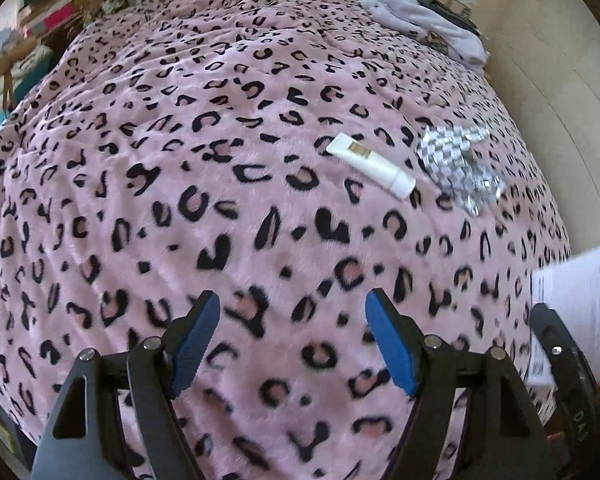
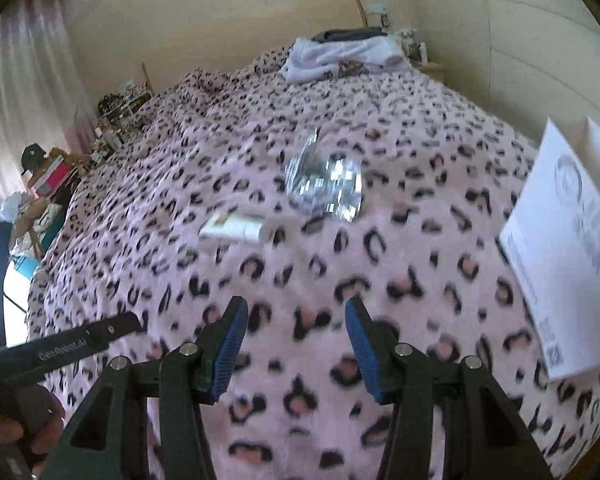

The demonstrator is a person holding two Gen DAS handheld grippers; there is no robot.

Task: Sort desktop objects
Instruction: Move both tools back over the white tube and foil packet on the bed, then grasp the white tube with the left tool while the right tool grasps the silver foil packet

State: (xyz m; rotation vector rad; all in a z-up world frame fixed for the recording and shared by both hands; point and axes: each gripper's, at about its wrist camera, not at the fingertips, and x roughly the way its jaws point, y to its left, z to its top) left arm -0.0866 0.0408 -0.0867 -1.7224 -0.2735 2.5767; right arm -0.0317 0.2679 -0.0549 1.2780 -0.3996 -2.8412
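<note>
A white tube (image 1: 371,165) lies on the pink leopard-print blanket (image 1: 180,200), with a shiny silver checkered pouch (image 1: 458,168) just right of it. My left gripper (image 1: 292,316) is open and empty, well short of the tube. In the right wrist view the tube (image 2: 236,229) and the pouch (image 2: 324,186) lie ahead. My right gripper (image 2: 296,322) is open and empty above the blanket (image 2: 400,280). A white box (image 2: 564,256) sits at the right; it also shows in the left wrist view (image 1: 576,312).
A folded white cloth (image 2: 340,58) on a dark item lies at the far end by the wall. Cluttered shelves (image 2: 112,120) stand left of the bed. The left gripper's body (image 2: 72,346) shows at the lower left of the right wrist view.
</note>
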